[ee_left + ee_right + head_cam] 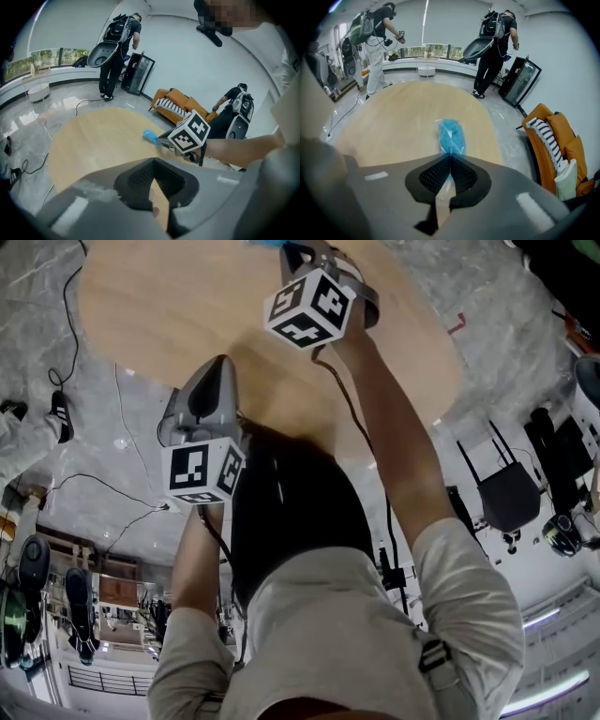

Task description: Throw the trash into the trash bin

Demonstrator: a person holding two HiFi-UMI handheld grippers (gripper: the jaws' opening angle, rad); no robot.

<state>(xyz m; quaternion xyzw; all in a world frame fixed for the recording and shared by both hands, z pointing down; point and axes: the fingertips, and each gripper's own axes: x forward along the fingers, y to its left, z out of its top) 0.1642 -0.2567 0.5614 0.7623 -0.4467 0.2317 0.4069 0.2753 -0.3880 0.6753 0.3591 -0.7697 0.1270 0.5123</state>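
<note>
The trash, a blue wad in a clear plastic wrapper [451,133], lies on the round wooden table [393,122] near its far edge. My right gripper [450,157] is shut on the wrapper's near end; the clear film shows between its pads. In the head view the blue trash [267,244] peeks out at the top edge by the right gripper [292,253]. The left gripper view shows the trash [150,136] in front of the right gripper [161,140]. My left gripper [153,164] hovers over the table's near edge [169,306], tips together, holding nothing. No trash bin is clearly in view.
A dark shape [291,512] sits below the table's near edge between my arms; I cannot tell what it is. Two people with backpacks [494,47] [375,42] stand beyond the table. An orange sofa [555,140] and a black cabinet [520,82] stand at the right. Cables [94,484] cross the floor.
</note>
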